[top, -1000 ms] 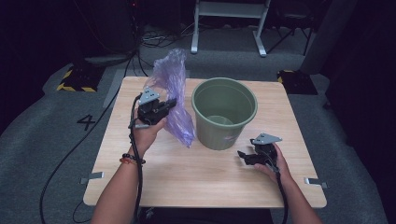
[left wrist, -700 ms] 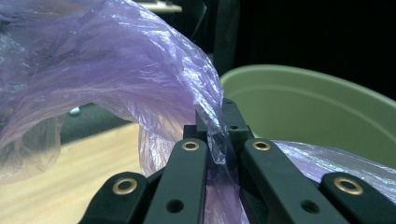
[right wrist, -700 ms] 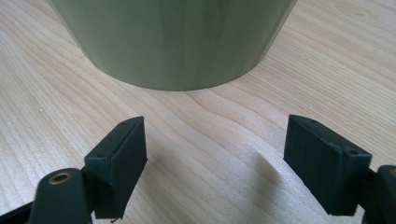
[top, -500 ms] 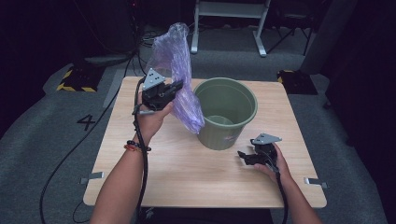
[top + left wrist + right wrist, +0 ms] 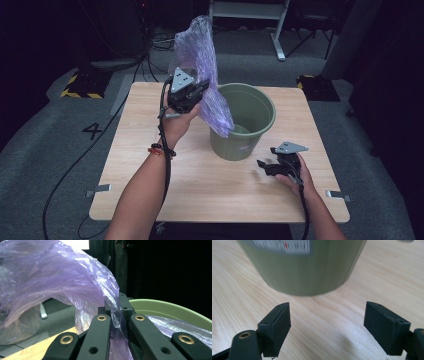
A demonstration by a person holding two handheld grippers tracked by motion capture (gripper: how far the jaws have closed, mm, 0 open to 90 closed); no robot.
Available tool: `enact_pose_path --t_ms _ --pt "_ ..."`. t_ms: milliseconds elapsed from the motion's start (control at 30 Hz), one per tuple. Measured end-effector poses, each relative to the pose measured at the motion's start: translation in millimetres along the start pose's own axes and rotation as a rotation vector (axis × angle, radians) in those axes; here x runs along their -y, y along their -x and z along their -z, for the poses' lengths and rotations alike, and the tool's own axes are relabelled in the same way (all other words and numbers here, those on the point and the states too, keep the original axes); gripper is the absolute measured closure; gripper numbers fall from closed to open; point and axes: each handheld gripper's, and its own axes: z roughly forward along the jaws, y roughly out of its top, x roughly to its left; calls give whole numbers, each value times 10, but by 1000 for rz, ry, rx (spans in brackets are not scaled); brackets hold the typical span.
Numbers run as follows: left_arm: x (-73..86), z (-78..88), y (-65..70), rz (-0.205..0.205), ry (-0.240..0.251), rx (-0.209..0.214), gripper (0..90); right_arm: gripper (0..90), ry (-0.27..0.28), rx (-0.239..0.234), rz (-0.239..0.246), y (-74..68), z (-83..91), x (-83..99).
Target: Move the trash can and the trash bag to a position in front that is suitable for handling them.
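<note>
Your left hand-held gripper [image 5: 200,90] is raised above the counter [image 5: 150,165] at the bucket's left rim, with its jaws clamped tight on a fold of the purple bag [image 5: 202,70]. From the pinch the bag billows up above the hand-held gripper and hangs down the other way, its lower tail draped over the rim of the green bucket [image 5: 252,130] and into its mouth. In the left gripper view the thin plastic [image 5: 62,280] is squeezed between the two black jaws, with the bucket's rim [image 5: 172,308] just beyond them. Your right hand-held gripper [image 5: 267,166] sits low over the counter near the bucket's base (on the side nearest you, to the right), its jaws spread wide with nothing between them; in the right gripper view the pads [image 5: 278,326] frame bare wood [image 5: 327,322], and the bucket's wall [image 5: 307,272] stands just ahead, apart from them.
</note>
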Motion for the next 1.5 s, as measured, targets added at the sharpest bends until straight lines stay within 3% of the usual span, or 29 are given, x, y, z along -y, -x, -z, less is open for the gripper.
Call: enact_pose_path --t_ms 167,333,500,700,967,1033,1100,1233,1400,1500 --pt "-36 -115 85 -22 2 -25 891 220 50 -5 -20 27 131 -64" --pt "-66 -219 169 -40 -8 -27 890 222 138 1 -43 86 361 -194" --pt "-148 -366 208 -65 -47 -35 890 221 189 -3 -44 119 493 -325" --pt "-227 -558 247 -136 -94 -60 890 219 190 10 -39 149 523 -375" --pt "-143 -681 336 -151 -122 -50 888 245 268 14 -48 249 771 -607" --pt "-133 -691 357 -147 -123 -43 888 244 289 26 -39 251 849 -688" --pt "-133 -692 400 -167 -123 -38 886 266 333 38 -19 238 962 -815" --pt "-115 -681 446 -183 -117 -32 885 272 371 36 -9 210 1030 -969" --pt "-33 -695 502 -213 -131 -23 882 270 363 29 53 93 1019 -1259" --pt "-35 -674 504 -199 -114 -20 878 276 351 9 77 23 963 -1412"
